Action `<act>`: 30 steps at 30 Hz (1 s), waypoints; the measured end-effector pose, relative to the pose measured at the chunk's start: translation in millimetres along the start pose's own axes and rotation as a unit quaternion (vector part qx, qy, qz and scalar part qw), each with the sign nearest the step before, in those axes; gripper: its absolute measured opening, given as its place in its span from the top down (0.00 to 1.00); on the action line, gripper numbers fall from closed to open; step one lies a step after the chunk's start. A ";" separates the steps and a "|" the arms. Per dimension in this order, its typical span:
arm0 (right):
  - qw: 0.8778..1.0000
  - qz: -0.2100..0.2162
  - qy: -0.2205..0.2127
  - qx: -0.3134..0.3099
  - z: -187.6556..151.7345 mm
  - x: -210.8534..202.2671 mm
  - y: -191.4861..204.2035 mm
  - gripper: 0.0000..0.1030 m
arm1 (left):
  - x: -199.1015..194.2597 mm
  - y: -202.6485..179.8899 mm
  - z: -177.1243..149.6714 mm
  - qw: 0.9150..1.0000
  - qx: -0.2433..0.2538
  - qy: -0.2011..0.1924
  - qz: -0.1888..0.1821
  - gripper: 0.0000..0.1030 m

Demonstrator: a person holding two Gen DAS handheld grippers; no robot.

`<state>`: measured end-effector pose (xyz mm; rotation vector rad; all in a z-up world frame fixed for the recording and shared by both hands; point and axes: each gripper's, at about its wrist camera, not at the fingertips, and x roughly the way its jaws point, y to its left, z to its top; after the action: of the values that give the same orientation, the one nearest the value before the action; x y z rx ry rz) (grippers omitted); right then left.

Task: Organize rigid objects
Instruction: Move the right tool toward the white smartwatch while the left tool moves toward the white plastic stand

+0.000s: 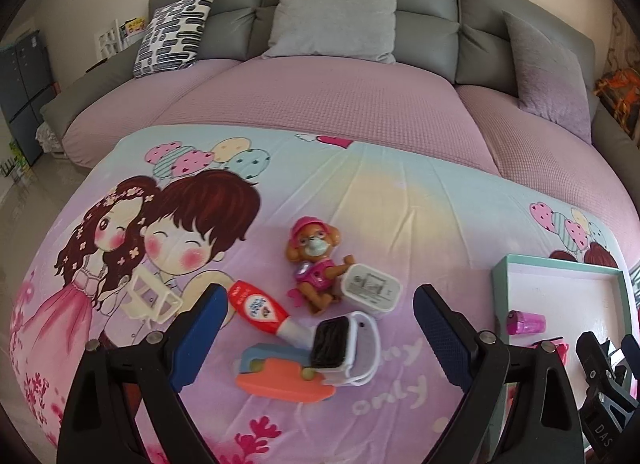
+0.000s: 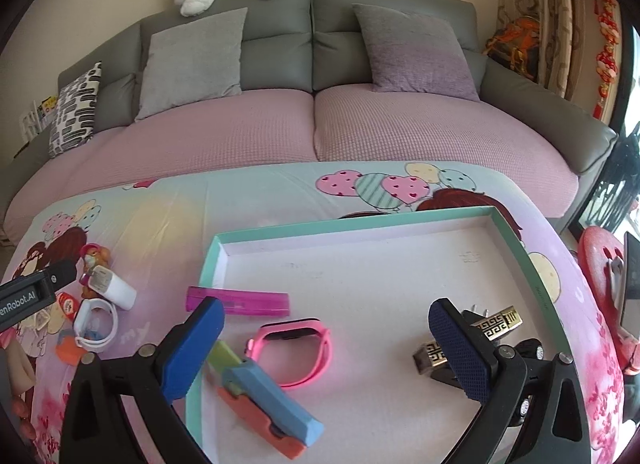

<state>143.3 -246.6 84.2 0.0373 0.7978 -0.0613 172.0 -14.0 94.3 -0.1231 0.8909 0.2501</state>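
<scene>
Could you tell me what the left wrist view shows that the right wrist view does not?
Only the left wrist view shows the cream plastic frame-shaped toy beside the red squeeze tube. Only the right wrist view shows the pink smartwatch, the blue-and-orange folding toy and the black-and-gold patterned clip inside the teal-rimmed tray. Both show the brown dog figurine in pink, the white smartwatch, the white charger block and that tray.
</scene>
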 end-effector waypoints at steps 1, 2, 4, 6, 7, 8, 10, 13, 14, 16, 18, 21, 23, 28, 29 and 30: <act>1.000 0.003 -0.002 -0.007 -0.3 -0.3 6.7 0.00 | -0.7 6.4 -0.4 1.000 -0.006 0.000 0.003 0.09; 1.000 0.006 -0.003 -0.013 -0.4 -0.4 13.2 0.00 | -0.8 11.5 -0.7 1.000 -0.011 -0.001 0.006 0.09; 1.000 0.015 -0.004 -0.023 -0.6 0.1 25.0 0.00 | -1.7 23.2 -2.8 1.000 -0.023 -0.004 0.013 0.09; 0.999 0.025 -0.002 -0.031 -2.0 0.9 36.7 0.00 | -1.8 35.0 -6.2 0.999 -0.035 -0.001 0.019 0.09; 0.999 0.031 -0.001 -0.035 -3.1 1.5 41.9 0.00 | -1.4 40.8 -7.4 0.999 -0.041 0.001 0.023 0.09; 0.999 0.035 0.000 -0.038 -3.8 2.3 47.6 0.00 | -0.9 46.5 -8.3 0.999 -0.046 0.002 0.026 0.09; 0.998 0.046 0.002 -0.042 -5.2 3.5 57.6 0.00 | -1.9 59.9 -9.7 0.998 -0.058 0.001 0.034 0.09; 0.997 0.064 0.002 -0.052 -7.7 2.7 75.5 0.00 | -4.3 80.4 -12.9 0.996 -0.078 0.000 0.047 0.09; 0.996 0.071 0.002 -0.055 -8.8 2.3 81.9 0.00 | -4.4 86.9 -14.0 0.995 -0.084 0.001 0.050 0.09; 0.994 0.086 0.003 -0.060 -11.6 2.1 94.3 0.00 | -4.0 99.3 -16.3 0.994 -0.095 0.003 0.051 0.09; 0.993 0.103 0.007 -0.066 -14.9 3.1 107.2 0.00 | -2.3 110.9 -18.8 0.993 -0.105 0.007 0.053 0.09; 0.990 0.117 0.010 -0.080 -19.8 4.0 125.8 0.00 | 0.2 128.3 -22.4 0.991 -0.122 0.012 0.059 0.09; 0.988 0.123 0.011 -0.089 -22.4 5.1 136.8 0.00 | 1.6 140.1 -24.8 0.988 -0.138 0.014 0.062 0.09; 0.984 0.153 0.020 -0.091 -26.8 9.1 157.8 0.00 | 7.3 158.7 -28.9 0.986 -0.156 0.022 0.061 0.09; 0.983 0.159 0.023 -0.089 -27.2 10.7 160.5 0.00 | 8.7 160.9 -29.3 0.985 -0.157 0.023 0.060 0.09; 0.982 0.165 0.025 -0.087 -27.9 12.4 163.0 0.00 | 10.7 162.5 -29.5 0.985 -0.158 0.025 0.057 0.09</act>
<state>143.2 -82.9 57.6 0.0056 0.8357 0.3236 113.0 138.3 67.1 -0.3752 0.9054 0.4979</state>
